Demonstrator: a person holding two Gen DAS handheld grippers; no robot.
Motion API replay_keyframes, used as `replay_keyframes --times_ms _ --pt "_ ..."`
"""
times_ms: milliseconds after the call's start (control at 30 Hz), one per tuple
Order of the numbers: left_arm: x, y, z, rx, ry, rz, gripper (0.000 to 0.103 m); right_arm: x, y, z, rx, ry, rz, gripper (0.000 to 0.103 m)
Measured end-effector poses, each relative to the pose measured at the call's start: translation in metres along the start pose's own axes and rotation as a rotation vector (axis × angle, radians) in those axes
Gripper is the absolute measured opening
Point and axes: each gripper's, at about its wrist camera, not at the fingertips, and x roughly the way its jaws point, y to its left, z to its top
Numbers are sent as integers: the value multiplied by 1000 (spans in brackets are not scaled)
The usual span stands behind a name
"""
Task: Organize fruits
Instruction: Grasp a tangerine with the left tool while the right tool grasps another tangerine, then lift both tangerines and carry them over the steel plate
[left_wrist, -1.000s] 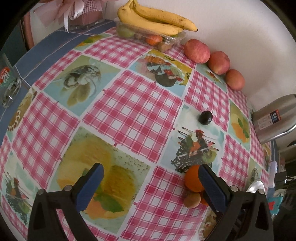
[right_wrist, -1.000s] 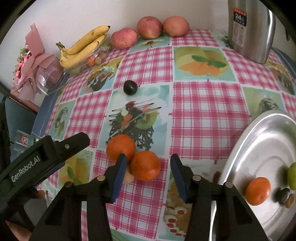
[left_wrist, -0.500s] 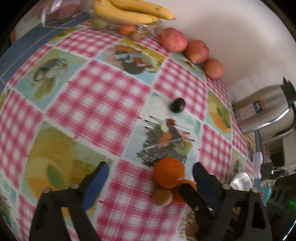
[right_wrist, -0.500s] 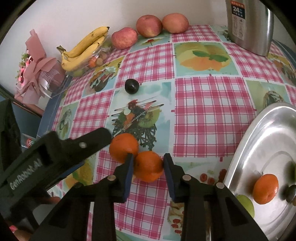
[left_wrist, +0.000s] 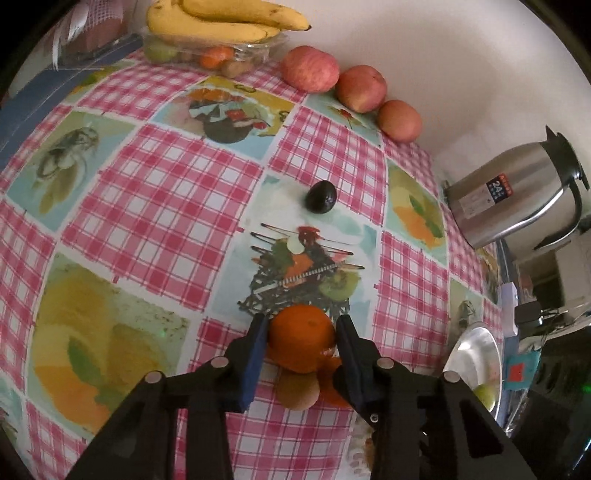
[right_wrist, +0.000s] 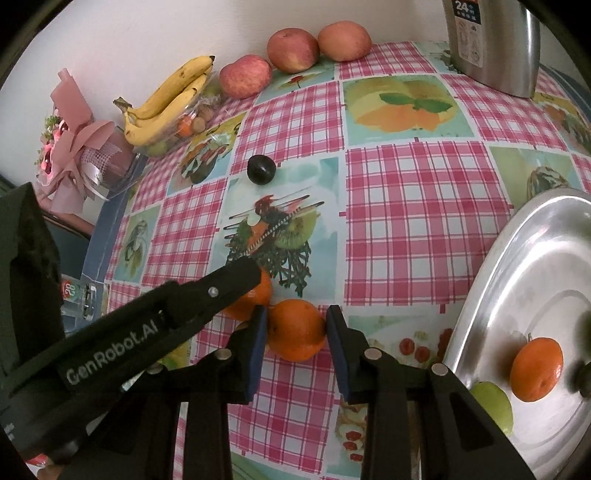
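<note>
the left tool (left_wrist: 301, 332), wide a moment ago, is closing around 1 orange (left_wrist: 301, 338) while the right tool (right_wrist: 295, 328) grips another orange (right_wrist: 295, 329), so both look ready for the steel tray (right_wrist: 517, 266).

I see a glossy, smooth printed tablecloth (right_wrist: 406, 206), probably plastic-coated. The tray (right_wrist: 546, 236) and jug (left_wrist: 517, 192) look like polished metal. My grippers' frames are matt black plastic.

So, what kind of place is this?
Most likely a home kitchen or dining table: a checked tablecloth with fruit prints, a steel thermos jug, and bananas and apples along the wall.
</note>
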Motion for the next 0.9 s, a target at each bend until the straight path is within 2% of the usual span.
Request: replay_keyframes --times_ms 167,333,433,567,900 --pt "-8 14 2 -59 -12 23 40 7 0 -2 20 24 30 34" --pt "-17 25 5 -107 -30 19 40 6 5 -1 -1 19 11 34" --pt "-25 25 6 -110 -46 17 40 2 4 0 -2 3 -11 33" --pt "-38 19 9 -95 -80 13 40 -16 2 4 17 -42 2 33" --pt "-68 7 12 -63 -149 7 40 -62 3 9 2 -135 -80 33"
